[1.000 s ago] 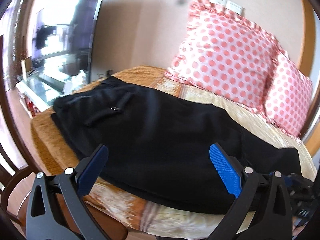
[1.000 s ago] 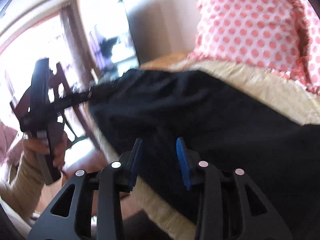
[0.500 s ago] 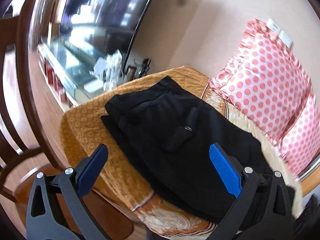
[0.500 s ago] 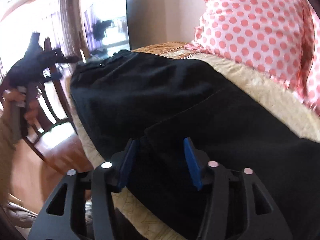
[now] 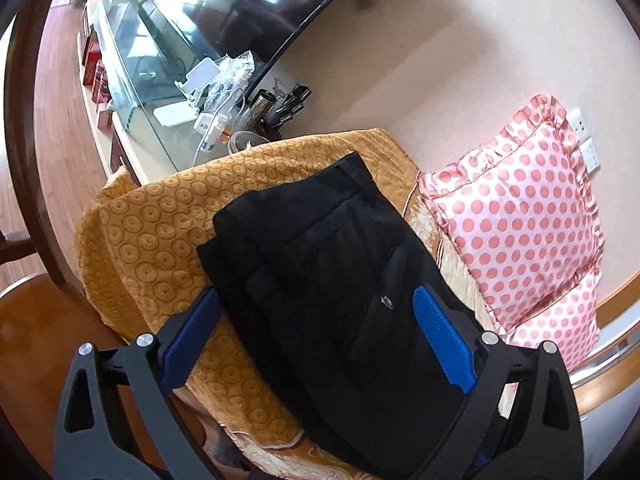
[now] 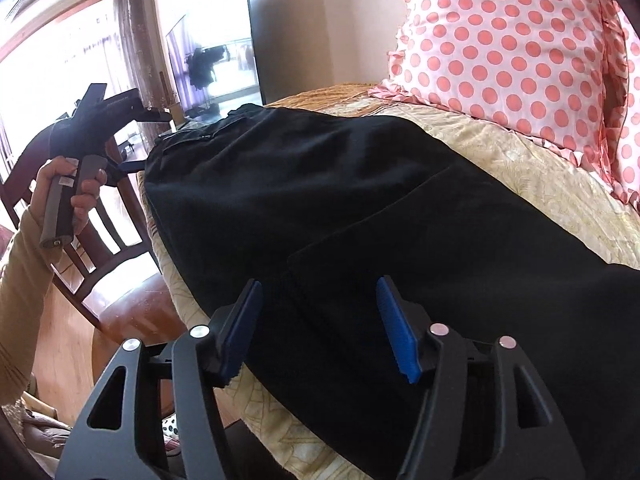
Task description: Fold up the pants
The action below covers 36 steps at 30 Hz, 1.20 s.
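Black pants (image 5: 328, 264) lie on a gold patterned bedspread (image 5: 152, 240), waistband at the far end and back pocket up. My left gripper (image 5: 316, 332) hovers open over the waistband end, with the cloth showing between its blue pads and neither pad pressing. In the right wrist view the pants (image 6: 320, 184) stretch away, with a folded layer's edge near my right gripper (image 6: 320, 320). Its jaws are opening; fabric lies below and between them, untouched. A hand (image 6: 68, 188) holds the left gripper (image 6: 154, 142) beside the waistband.
Pink polka-dot pillows (image 6: 500, 40) lean on the wall behind the bed. A glass TV stand (image 5: 140, 60) with small clutter and a large screen (image 6: 216, 48) stands past the bed's end. A wooden chair (image 6: 100, 240) is beside the bed's near edge.
The left gripper swung along the pants to the waistband end and rolled, staying open. The right gripper's jaws widened while it dipped slightly over the folded cloth.
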Tool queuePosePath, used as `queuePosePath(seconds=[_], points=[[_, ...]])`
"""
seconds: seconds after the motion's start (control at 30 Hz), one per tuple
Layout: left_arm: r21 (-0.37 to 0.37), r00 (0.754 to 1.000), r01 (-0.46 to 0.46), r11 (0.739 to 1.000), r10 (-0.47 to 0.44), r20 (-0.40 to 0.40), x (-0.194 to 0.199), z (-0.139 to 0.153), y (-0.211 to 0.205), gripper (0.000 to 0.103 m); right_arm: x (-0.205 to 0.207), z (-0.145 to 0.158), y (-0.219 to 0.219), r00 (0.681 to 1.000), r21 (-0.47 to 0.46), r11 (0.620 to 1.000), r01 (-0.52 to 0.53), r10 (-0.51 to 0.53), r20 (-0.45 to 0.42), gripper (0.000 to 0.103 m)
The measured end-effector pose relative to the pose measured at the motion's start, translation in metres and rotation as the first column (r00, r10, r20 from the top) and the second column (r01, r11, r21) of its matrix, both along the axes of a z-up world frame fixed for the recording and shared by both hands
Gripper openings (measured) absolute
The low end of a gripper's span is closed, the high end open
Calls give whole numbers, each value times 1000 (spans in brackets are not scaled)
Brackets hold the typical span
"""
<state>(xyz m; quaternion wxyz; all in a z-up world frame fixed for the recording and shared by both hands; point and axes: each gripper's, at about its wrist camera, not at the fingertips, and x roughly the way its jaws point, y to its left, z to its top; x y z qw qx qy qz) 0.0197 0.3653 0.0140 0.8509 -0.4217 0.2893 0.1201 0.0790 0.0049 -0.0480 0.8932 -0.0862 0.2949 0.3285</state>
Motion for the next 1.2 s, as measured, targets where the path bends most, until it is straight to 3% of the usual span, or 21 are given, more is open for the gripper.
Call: queuePosePath(seconds=[0.17, 0.4, 0.5, 0.63, 0.73, 0.83, 0.93, 1.07, 1.2], points=[[-60, 1000, 12, 998, -11, 19, 3, -2, 0, 94, 0, 0, -1, 1000, 5, 1000, -4, 4, 4, 65], [-16, 999, -44, 999, 44, -18, -1, -3, -9, 64, 0, 0, -3, 1000, 12, 1000, -7, 7, 5, 65], [-24, 995, -93, 995, 92, -38, -4, -6, -5, 45, -1, 1, -5, 1000, 30, 1000, -5, 5, 4, 65], [29, 992, -104, 994, 106, -69, -4, -9, -6, 22, 0, 5, -20, 1000, 87, 996, 5, -5, 1, 65], [51, 993, -101, 994, 104, -60, -5, -7, -9, 16, 0, 11, -36, 1000, 125, 992, 21, -20, -8, 65], [132, 994, -88, 987, 96, -55, -3, 7, -20, 13, -4, 22, -60, 999, 180, 982, 54, -54, -3, 65], [210, 998, -51, 976, 56, -21, 2, 32, -37, 9, -10, 32, -89, 995, 247, 964, 95, -101, 9, 65], [298, 997, 56, 953, -71, 38, 16, 73, -77, 7, -21, 40, -136, 978, 330, 924, 195, -209, 9, 65], [389, 963, 214, 896, -260, 71, 43, 109, -148, 7, -37, 41, -187, 934, 373, 867, 330, -358, 6, 65]])
